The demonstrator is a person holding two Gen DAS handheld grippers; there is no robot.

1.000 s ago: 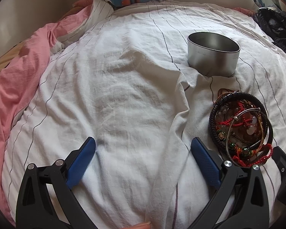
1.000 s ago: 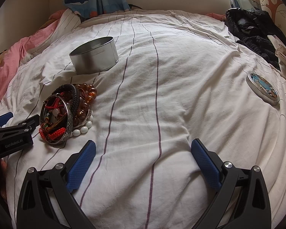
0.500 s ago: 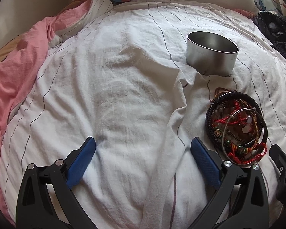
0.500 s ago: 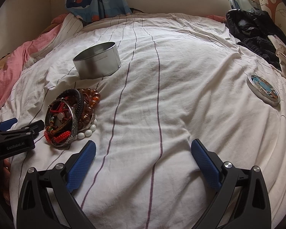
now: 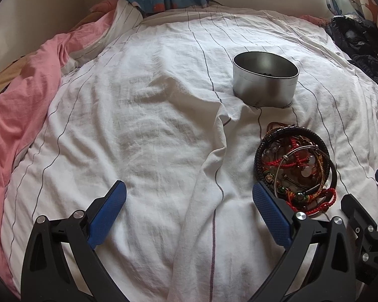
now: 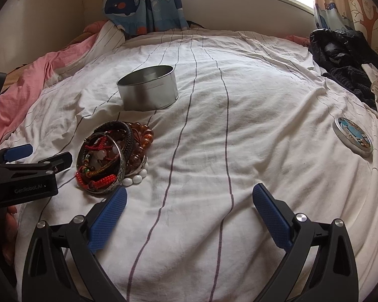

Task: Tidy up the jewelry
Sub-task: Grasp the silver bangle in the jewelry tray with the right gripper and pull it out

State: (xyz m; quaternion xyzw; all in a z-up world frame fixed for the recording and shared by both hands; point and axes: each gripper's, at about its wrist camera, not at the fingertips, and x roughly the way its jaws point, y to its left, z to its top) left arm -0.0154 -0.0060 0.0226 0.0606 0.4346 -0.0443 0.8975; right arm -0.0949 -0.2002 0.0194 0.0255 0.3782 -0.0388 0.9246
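A tangled pile of bracelets [image 5: 294,166] [image 6: 113,156], with black braided bands, red cords, amber and white beads and a metal bangle, lies on the white striped sheet. Behind it stands an open round metal tin [image 5: 264,79] [image 6: 148,88]. My left gripper [image 5: 189,198] is open over bare sheet, its right finger just left of the pile. My right gripper [image 6: 189,201] is open too, its left fingertip close to the pile's near edge. Nothing sits between either pair of fingers. The left gripper's body [image 6: 25,171] shows at the left edge of the right wrist view.
The tin's lid [image 6: 352,137] with a blue picture lies on the sheet at the right. Dark clothes [image 6: 340,58] are heaped at the far right. A pink blanket [image 5: 25,105] bunches along the left. A wall, whale curtains [image 6: 143,2] and a window are behind the bed.
Both views have tilted up and drawn in, so the pile now sits nearer the right gripper's left finger and the left gripper's right finger. The bracelets and tin have not moved.
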